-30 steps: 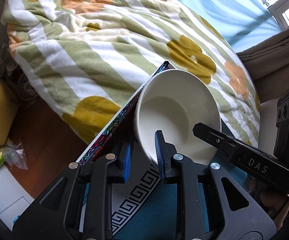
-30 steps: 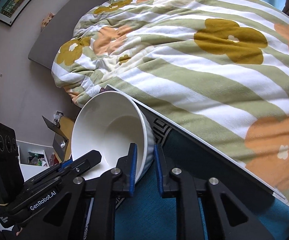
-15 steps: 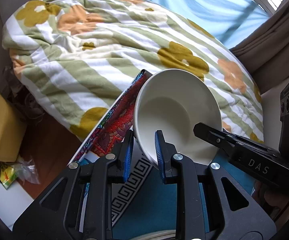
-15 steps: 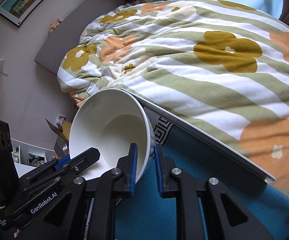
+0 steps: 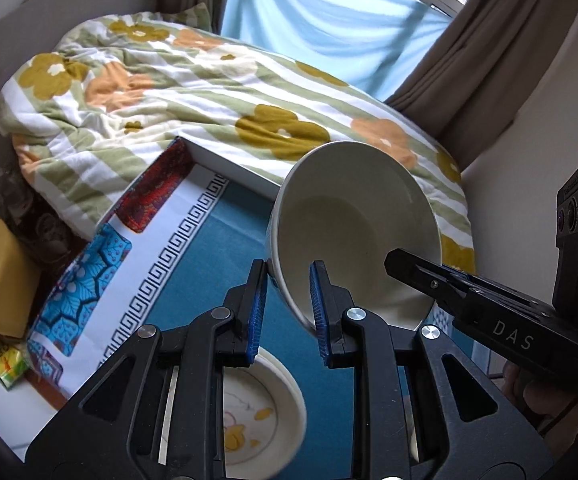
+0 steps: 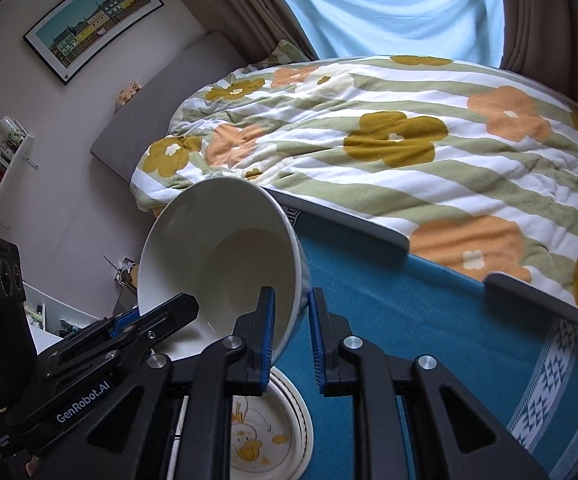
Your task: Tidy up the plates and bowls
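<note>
**Right wrist view: 2 grippers on 1 bowl, plate stack right underneath**

Nearest the lens, the right gripper [image 6: 291,330] is pinching the rim of the white bowl [image 6: 225,256], wall between its blue pads. The left gripper [image 5: 287,312] has the opposite side of the rim the same way, so both are clamped on it and it hangs tilted, mouth toward the cameras, above the teal table [image 6: 401,320].

Directly below sits a stack of plates [image 6: 289,432] near the table's front edge; the top one has a yellow duck print and nothing on it. The bowl looks empty too.

My worry: glazed rim, thin pads, steep tilt. If 1 hand twists or lets go early, I reckon the bowl pivots out and drops onto the plates, chipping something. Lowering it crooked could also make it rock on the stack.

Beyond the table's far edge is the flowered duvet [image 6: 389,140], then the blue curtain [image 6: 389,8].
</note>
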`<state>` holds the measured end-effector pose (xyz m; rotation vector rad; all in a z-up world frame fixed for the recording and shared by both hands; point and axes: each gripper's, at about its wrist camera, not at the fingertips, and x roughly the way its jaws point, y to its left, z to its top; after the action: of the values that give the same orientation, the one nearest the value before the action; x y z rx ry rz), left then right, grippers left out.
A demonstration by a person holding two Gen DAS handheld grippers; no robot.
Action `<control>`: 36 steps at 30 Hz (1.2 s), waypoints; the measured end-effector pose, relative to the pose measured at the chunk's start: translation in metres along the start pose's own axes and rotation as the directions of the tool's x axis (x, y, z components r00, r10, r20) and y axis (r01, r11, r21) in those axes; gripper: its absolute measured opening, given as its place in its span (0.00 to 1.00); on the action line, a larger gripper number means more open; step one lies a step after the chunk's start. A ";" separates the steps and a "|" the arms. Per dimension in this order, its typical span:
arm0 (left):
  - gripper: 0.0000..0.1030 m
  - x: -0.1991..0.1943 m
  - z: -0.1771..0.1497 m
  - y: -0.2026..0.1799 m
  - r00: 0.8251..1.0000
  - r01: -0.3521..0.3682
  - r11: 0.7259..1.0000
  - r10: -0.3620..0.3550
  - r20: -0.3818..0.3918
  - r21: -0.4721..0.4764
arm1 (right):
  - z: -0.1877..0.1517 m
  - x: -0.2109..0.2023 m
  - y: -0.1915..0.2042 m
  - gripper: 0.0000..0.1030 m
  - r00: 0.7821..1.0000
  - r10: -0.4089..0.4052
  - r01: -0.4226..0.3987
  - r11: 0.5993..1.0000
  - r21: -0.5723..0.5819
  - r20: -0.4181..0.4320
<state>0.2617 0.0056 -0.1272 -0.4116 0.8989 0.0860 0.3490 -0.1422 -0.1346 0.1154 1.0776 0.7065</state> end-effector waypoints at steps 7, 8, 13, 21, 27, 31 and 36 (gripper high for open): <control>0.19 -0.034 -0.069 -0.070 0.998 0.058 0.996 -0.055 -0.039 0.068 | -0.070 -0.083 -0.031 0.15 0.997 -0.062 0.059 0.996 0.064 0.042; 0.19 -0.037 -0.078 -0.078 0.997 0.068 0.995 -0.064 -0.046 0.077 | -0.080 -0.093 -0.036 0.15 0.996 -0.070 0.067 0.995 0.077 0.046; 0.19 -0.038 -0.119 -0.117 0.989 0.114 0.983 -0.098 -0.115 0.145 | -0.128 -0.124 -0.065 0.15 0.992 -0.115 0.107 0.983 0.149 0.044; 0.19 -0.008 -0.164 -0.157 0.955 0.197 0.956 -0.136 -0.265 0.218 | -0.187 -0.144 -0.109 0.15 0.978 -0.207 0.202 0.945 0.256 -0.006; 0.19 0.019 -0.191 -0.173 0.929 0.198 0.944 -0.095 -0.357 0.264 | -0.219 -0.140 -0.135 0.15 0.973 -0.223 0.229 0.914 0.334 -0.056; 0.19 0.031 -0.204 -0.179 0.919 0.183 0.934 -0.052 -0.390 0.307 | -0.231 -0.133 -0.145 0.15 0.971 -0.223 0.237 0.899 0.369 -0.082; 0.19 0.043 -0.205 -0.182 0.915 0.165 0.926 -0.015 -0.402 0.340 | -0.237 -0.126 -0.150 0.15 0.969 -0.228 0.247 0.887 0.389 -0.096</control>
<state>0.1804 -0.2448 -0.2166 -0.1156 1.2644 -0.2615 0.1864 -0.3899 -0.2169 0.3123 1.2475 0.2606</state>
